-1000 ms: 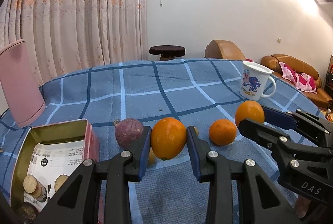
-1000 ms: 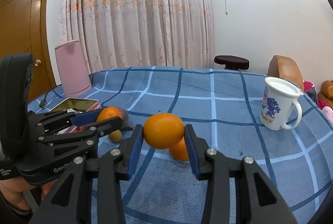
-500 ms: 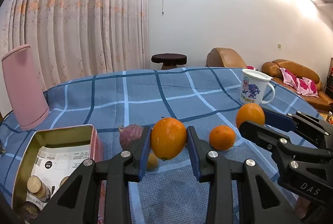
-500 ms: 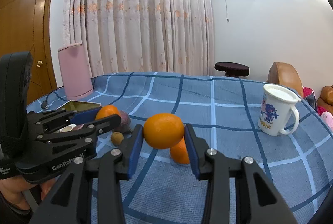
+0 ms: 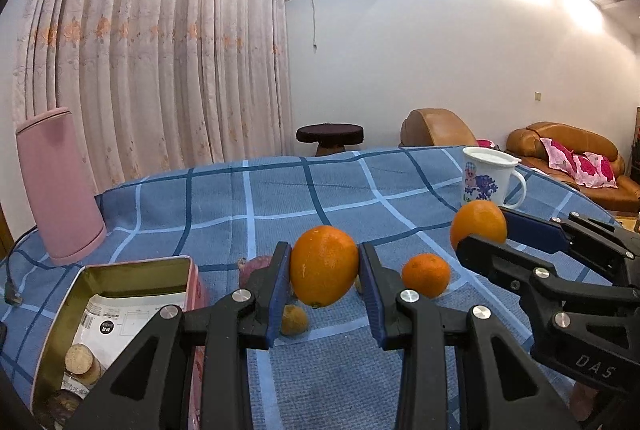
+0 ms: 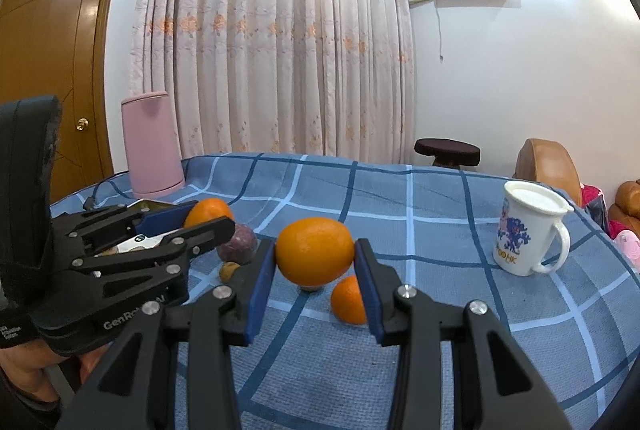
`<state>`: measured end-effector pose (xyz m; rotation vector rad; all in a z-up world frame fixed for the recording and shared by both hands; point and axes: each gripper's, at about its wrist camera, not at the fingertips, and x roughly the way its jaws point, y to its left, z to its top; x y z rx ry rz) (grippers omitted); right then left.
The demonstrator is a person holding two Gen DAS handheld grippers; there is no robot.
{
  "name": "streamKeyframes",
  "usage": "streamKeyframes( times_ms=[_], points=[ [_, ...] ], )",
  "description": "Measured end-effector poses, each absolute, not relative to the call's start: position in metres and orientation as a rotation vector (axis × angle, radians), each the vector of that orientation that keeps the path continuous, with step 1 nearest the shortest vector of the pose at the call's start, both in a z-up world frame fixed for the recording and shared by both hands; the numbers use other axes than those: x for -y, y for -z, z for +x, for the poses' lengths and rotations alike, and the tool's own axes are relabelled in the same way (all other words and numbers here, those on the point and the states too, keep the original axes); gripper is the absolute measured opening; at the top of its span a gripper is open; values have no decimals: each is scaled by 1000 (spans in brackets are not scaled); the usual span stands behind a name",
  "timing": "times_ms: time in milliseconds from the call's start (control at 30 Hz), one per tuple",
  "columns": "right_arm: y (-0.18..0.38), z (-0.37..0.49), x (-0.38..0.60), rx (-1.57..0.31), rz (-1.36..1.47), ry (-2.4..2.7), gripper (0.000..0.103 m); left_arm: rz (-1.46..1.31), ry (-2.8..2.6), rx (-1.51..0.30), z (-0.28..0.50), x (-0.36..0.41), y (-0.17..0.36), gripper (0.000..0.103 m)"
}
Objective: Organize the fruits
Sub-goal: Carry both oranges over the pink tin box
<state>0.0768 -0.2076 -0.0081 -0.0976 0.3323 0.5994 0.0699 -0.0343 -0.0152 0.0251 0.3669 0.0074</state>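
My left gripper (image 5: pixel 323 262) is shut on a large orange (image 5: pixel 324 270), held above the blue checked tablecloth (image 5: pixel 280 190). My right gripper (image 6: pixel 315 254) is shut on a second orange (image 6: pixel 314 250), also off the cloth. Each gripper shows in the other's view: the right one (image 5: pixel 482 230) at the right edge, the left one (image 6: pixel 212 215) at the left, with a hand under it. On the cloth between them lie a small mandarin (image 5: pixel 426 275) (image 6: pixel 347 301), a purple round fruit (image 6: pixel 238 244) (image 5: pixel 249 268) and a small brown fruit (image 5: pixel 294 319) (image 6: pixel 229 271).
An open metal tin (image 5: pixel 120 264) holding a packet and round biscuits stands at the near left. A tall pink container (image 5: pixel 60 186) is behind it. A white printed mug (image 6: pixel 524 234) stands at the right. Beyond the table are curtains, a stool and brown sofas.
Both grippers have tilted upward a little with their oranges, so the table and the loose fruit sit lower in both views. The grips are unchanged.
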Motion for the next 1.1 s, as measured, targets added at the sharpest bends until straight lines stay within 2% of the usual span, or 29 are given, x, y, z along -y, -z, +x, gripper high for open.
streamKeyframes(
  times_ms=[467, 1100],
  points=[
    [9, 79, 192, -355, -118, -635, 43, -2, -32, -364, 59, 20, 11, 36],
    [-9, 76, 109, -347, -200, -801, 43, -68, -206, -449, 46, -60, 6, 36]
  ],
)
